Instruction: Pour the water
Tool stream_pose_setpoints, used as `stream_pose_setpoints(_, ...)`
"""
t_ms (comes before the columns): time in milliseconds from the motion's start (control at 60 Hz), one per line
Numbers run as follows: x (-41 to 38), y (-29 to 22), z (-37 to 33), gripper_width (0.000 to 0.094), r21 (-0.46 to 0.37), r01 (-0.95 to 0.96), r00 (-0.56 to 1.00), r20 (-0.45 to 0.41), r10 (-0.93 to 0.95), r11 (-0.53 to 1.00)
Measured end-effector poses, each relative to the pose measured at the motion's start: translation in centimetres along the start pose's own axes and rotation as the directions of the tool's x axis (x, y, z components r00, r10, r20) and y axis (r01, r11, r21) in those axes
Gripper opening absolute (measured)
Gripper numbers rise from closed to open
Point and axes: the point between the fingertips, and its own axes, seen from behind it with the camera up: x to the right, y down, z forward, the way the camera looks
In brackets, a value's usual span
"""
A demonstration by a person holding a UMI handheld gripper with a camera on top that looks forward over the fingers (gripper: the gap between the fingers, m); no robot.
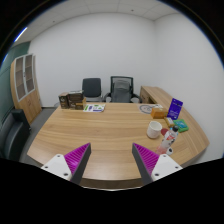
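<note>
Hovering above the tabletop [100, 125] near edge, the hand-held gripper [108, 160] gapes wide, empty; crowded containers [163, 130] at the right edge risk toppling.

table [100, 130] | two chairs [106, 90] beyond | cabinet [26, 85] by wall

An office meeting room: a long wooden conference table [105, 128] with two office chairs [107, 89] at its far edge, a glass-fronted cabinet [25, 85], plain white walls.
</note>
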Motion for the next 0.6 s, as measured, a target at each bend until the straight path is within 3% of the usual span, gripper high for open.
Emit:
stream_pose_setpoints(133,3.0,2.7,0.2,0.0857,-0.024,0.002,1.0,-0.008,-0.002,1.0)
stream_pose_setpoints(400,17.9,9.7,4.6,0.0861,-0.034,0.025,0.999,-0.03,-0.026,0.999)
stream_pose_setpoints(600,26.1,10.0,10.4,0.0859,0.041,0.001,1.0,-0.027,0.0,0.999)
